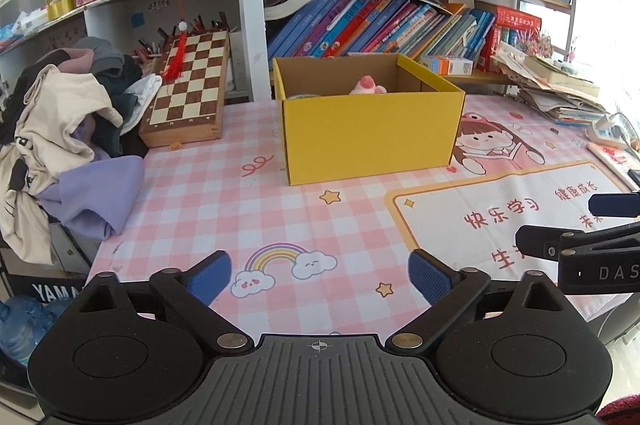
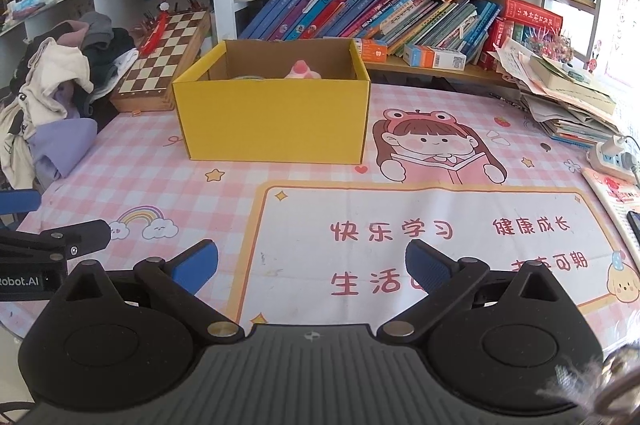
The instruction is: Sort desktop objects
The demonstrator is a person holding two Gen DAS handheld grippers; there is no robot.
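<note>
A yellow cardboard box (image 1: 368, 141) stands open on the pink checked desk mat (image 1: 224, 217); it also shows in the right wrist view (image 2: 276, 125). A pink plush toy (image 1: 367, 85) pokes above its rim, seen too in the right wrist view (image 2: 302, 69). A round tape-like item (image 2: 248, 77) lies beside the toy inside. My left gripper (image 1: 320, 279) is open and empty, low over the mat in front of the box. My right gripper (image 2: 312, 271) is open and empty over the mat's white panel. Each gripper's side shows in the other's view.
A wooden chessboard case (image 1: 188, 93) leans at the back left beside a heap of clothes (image 1: 60, 137). Shelves of books (image 1: 380, 25) run behind the box. A stack of papers and books (image 2: 568, 97) and a power strip (image 2: 612, 157) lie at the right.
</note>
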